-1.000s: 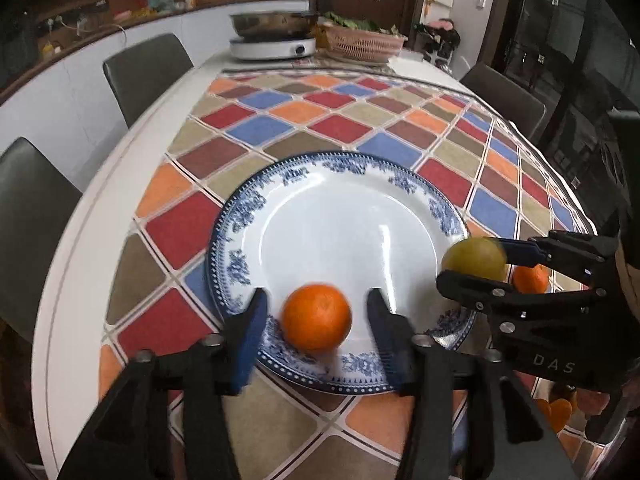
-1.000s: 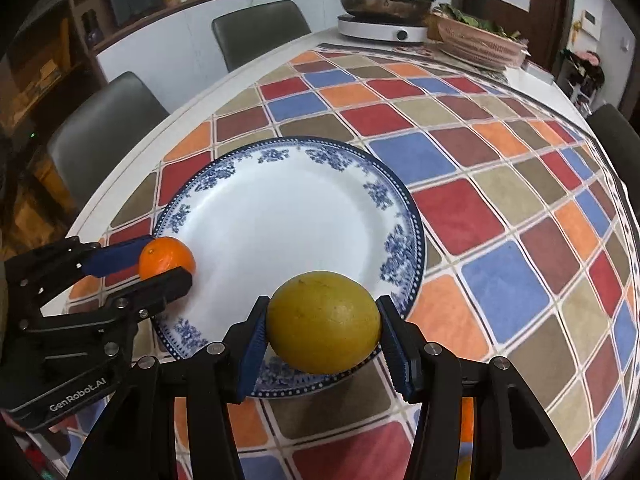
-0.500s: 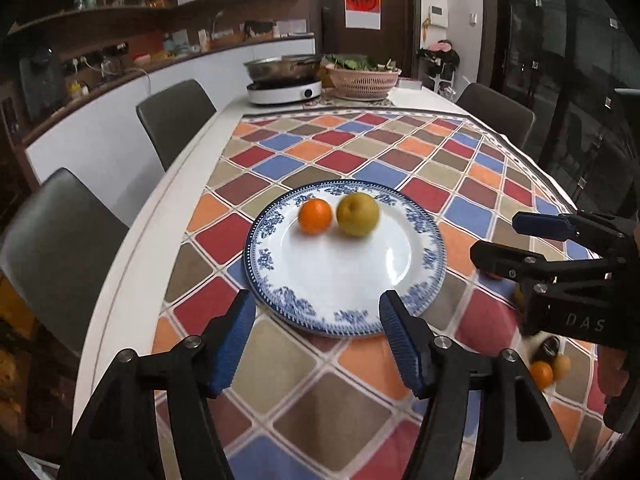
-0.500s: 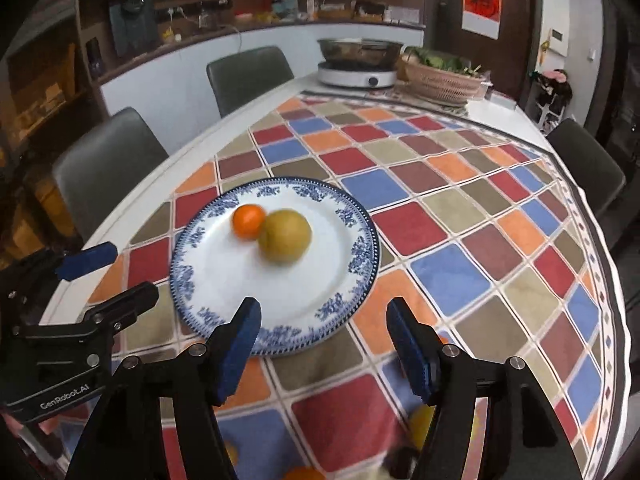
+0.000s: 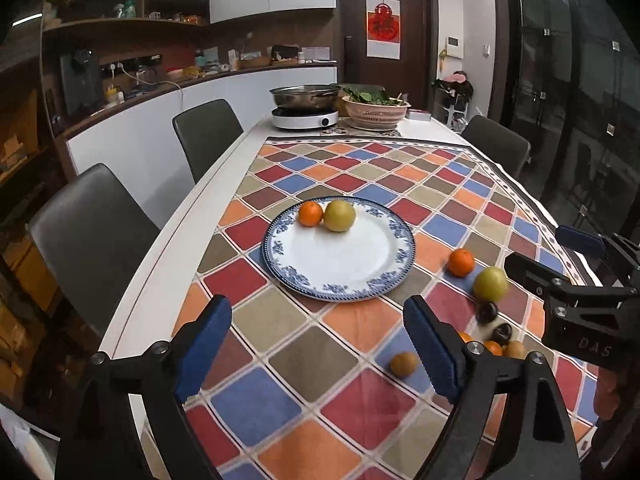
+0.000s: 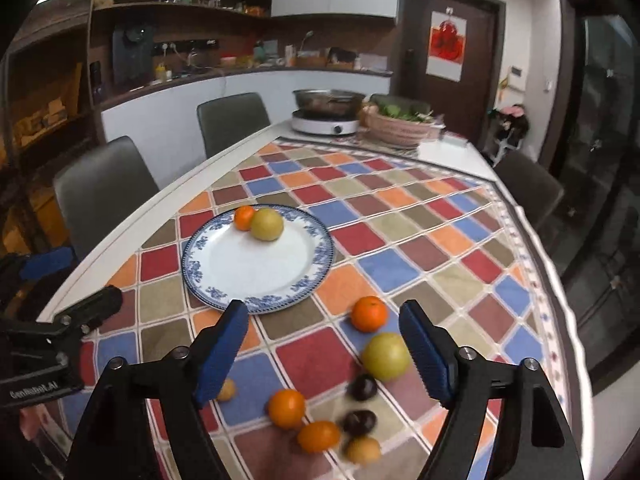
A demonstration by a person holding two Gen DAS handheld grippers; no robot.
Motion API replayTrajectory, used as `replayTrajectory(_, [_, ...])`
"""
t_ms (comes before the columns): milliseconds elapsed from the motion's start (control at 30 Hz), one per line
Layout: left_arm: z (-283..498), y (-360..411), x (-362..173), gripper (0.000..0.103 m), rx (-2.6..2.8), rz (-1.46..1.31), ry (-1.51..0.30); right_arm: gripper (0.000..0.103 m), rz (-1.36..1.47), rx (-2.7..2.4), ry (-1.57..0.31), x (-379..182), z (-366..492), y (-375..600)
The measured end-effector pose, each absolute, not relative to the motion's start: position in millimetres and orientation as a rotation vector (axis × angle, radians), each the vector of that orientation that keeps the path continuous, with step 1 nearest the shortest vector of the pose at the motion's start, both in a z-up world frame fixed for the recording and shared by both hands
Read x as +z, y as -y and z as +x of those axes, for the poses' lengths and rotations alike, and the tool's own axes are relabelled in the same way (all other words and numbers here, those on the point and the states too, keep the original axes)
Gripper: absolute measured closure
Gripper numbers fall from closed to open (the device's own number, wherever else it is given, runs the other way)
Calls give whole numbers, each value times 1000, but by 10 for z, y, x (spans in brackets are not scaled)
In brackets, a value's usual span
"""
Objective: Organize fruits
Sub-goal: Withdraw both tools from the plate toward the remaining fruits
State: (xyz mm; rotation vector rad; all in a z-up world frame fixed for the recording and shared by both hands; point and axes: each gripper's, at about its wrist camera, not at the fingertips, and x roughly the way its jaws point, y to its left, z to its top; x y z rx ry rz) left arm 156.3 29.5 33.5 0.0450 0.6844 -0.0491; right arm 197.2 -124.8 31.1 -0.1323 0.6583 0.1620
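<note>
A blue-rimmed white plate lies on the chequered tablecloth. On its far side rest an orange and a yellow-green pear, touching each other. My left gripper hangs above the cloth in front of the plate, its jaws opening with nothing between them. My right gripper is over the loose fruit to the plate's right, jaws opening too and holding nothing. Loose on the cloth are an orange, a pear, dark plums and smaller orange fruits.
Grey chairs line the table's left edge, and another stands at the far right. At the far end are a pan on a white cooker and a basket of greens. A counter and shelves run behind.
Both grippers let go of their fruit on the plate, opened wide, and drew back and up. The orange and pear now lie together on the plate's far side, and the loose fruit has come into view.
</note>
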Motion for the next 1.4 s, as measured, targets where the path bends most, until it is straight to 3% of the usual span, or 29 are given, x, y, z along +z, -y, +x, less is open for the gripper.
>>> replayTrajectory(100, [1413, -229, 336, 9, -38, 71, -660, 18, -119, 163, -649, 320, 1791, 1322])
replayTrajectory(433, [1076, -73, 243, 6, -58, 127, -629, 18, -30, 111, -682, 137, 1462, 1581])
replayTrajectory(1400, [1221, 152, -442, 7, -155, 163, -824, 19, -32, 39, -881, -510, 1436, 1839])
